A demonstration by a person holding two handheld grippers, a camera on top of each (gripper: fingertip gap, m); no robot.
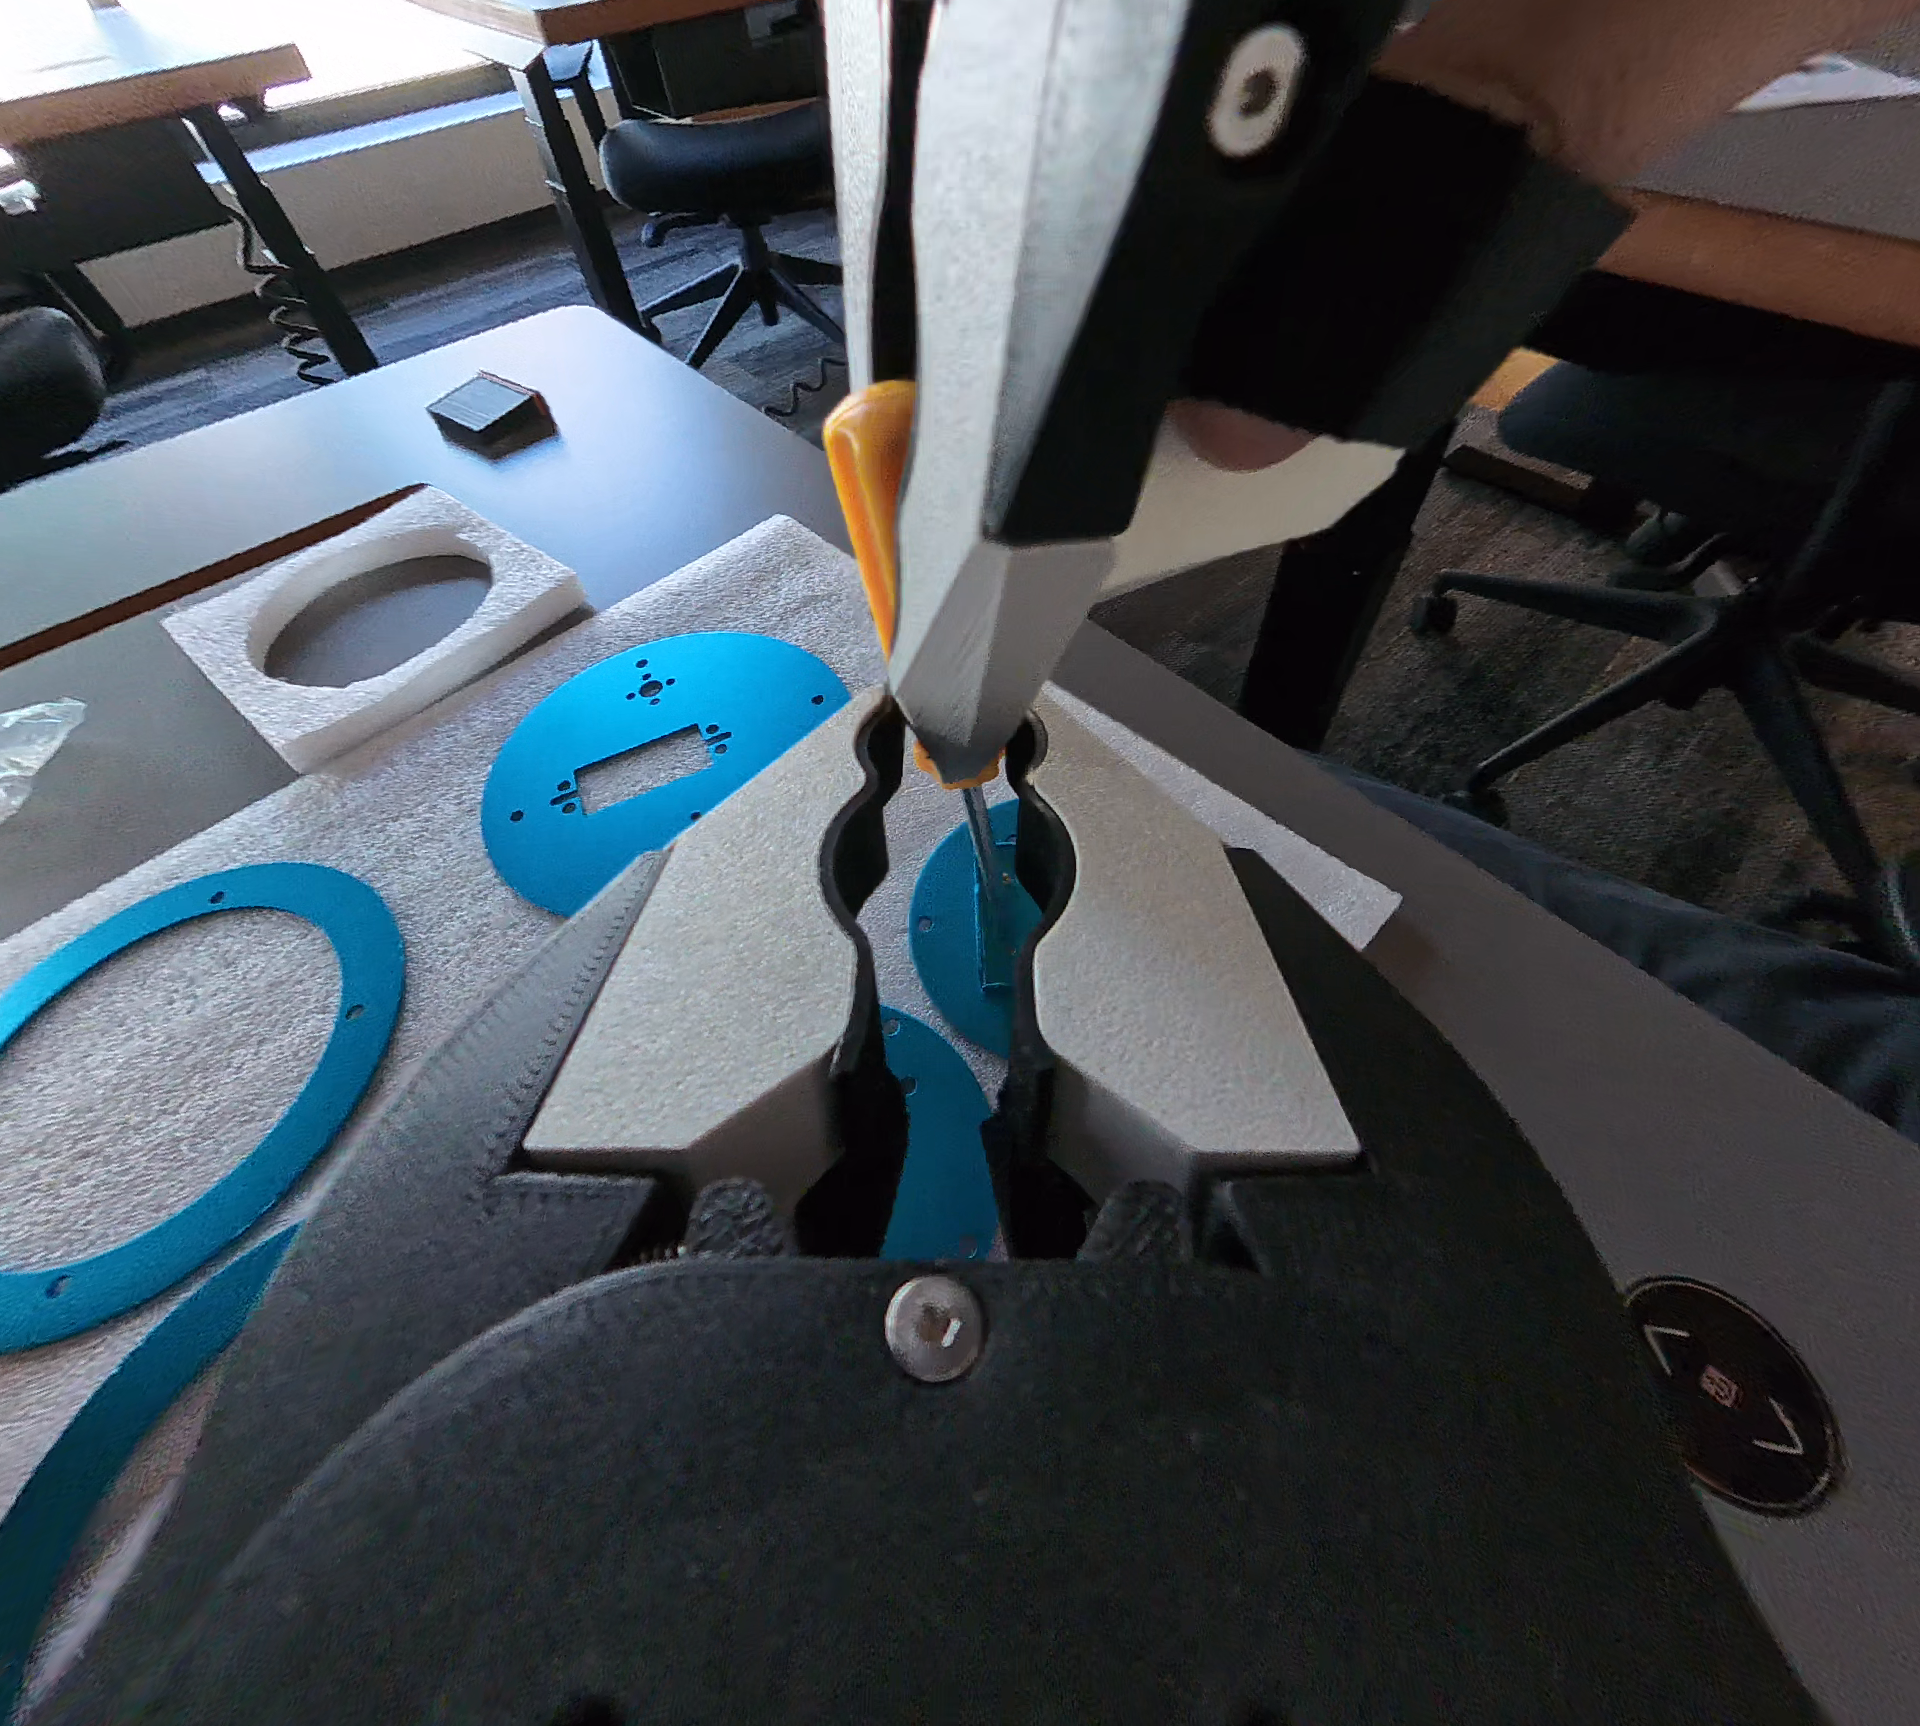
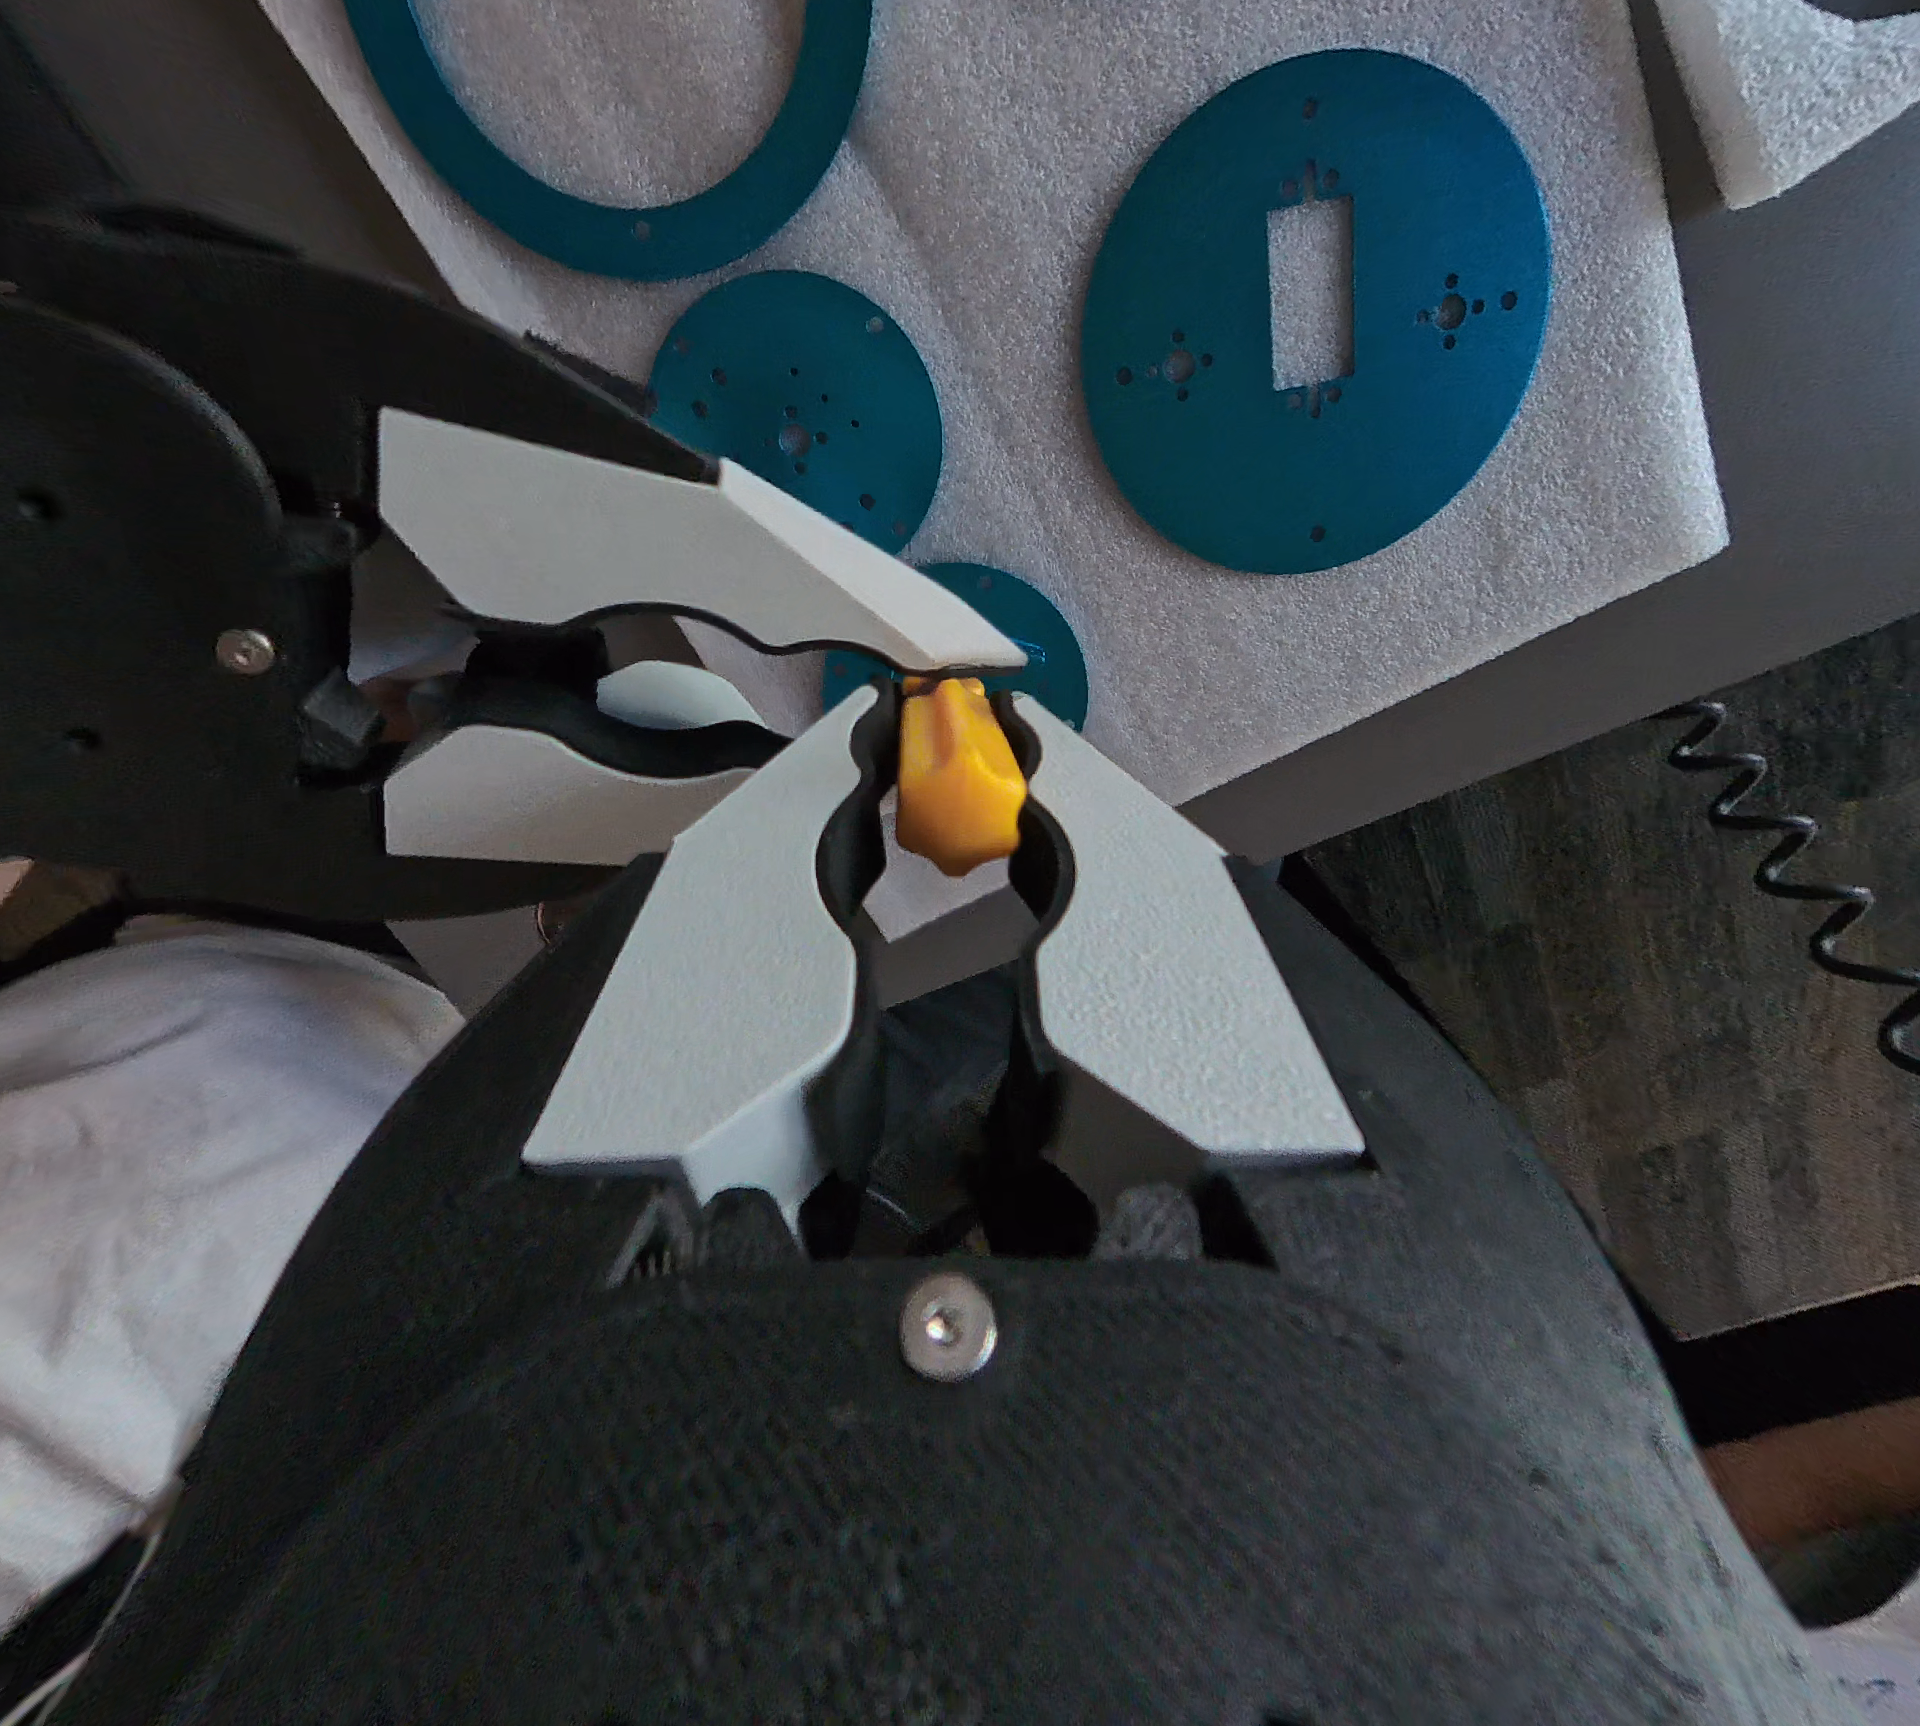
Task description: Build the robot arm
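A: Right gripper [image 2: 951,777] is clamped on the orange screwdriver [image 2: 954,793] handle, shaft pointing down. Left gripper [image 2: 956,663] is pinched on a small blue bracket [image 1: 992,923] standing on the small blue disc [image 1: 951,923] near the foam sheet [image 2: 1039,149]'s table-edge corner.

B: My judgement: keep the shaft plumb, bracket steady, press lightly. Blue rings [image 2: 592,24] and the slotted disc [image 2: 1314,315] lie toward the sheet's middle.

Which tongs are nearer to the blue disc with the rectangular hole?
Left. The left tongs lie beside that blue disc; the right tongs, gripping the orange-handled screwdriver, stand farther away.
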